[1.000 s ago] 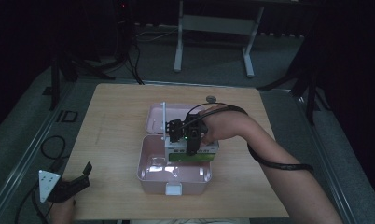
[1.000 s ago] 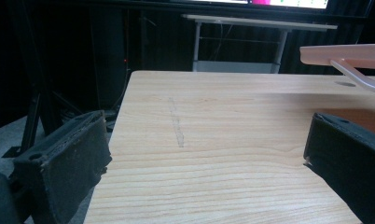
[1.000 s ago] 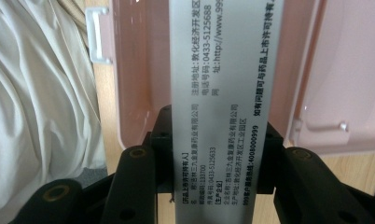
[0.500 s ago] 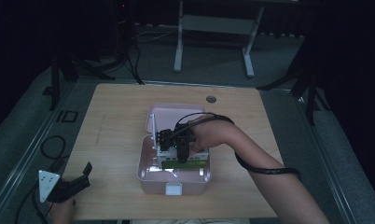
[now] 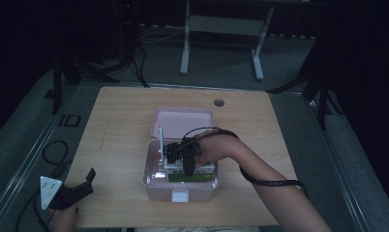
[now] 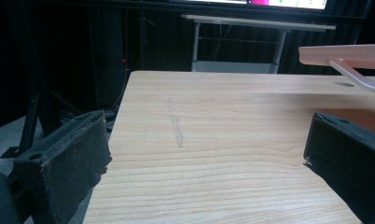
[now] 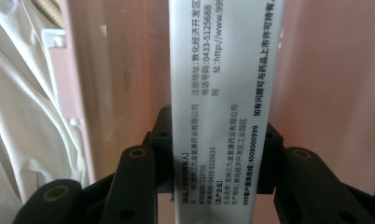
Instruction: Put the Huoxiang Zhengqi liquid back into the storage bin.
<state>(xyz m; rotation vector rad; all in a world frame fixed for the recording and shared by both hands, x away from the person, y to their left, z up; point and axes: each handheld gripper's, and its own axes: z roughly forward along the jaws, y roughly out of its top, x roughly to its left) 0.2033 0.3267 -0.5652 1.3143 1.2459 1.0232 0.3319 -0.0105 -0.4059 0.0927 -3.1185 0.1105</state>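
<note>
The right gripper (image 7: 218,168) has its jaws closed against the two narrow sides of a white carton (image 7: 223,93), which it holds lengthwise between them. Seen from above, this gripper (image 5: 183,162) is down inside an open pink box (image 5: 180,186) near the middle of the wooden table (image 5: 115,125), with the box's lid (image 5: 183,118) folded back behind it. The carton's face carries black Chinese print with some readable figures: "0433-5125688", "0433-5125633", "133700", "4008000999" and the start of a web address, "http://www.99". A green-labelled pack (image 5: 190,177) lies in the box just in front of the gripper; its print is too small to read.

The left gripper (image 5: 69,193) sits at the table's near left corner, well apart from the box. Its jaws stand wide apart with nothing between them but bare table (image 6: 213,154); the pink lid's edge (image 6: 344,55) shows at the far right.
</note>
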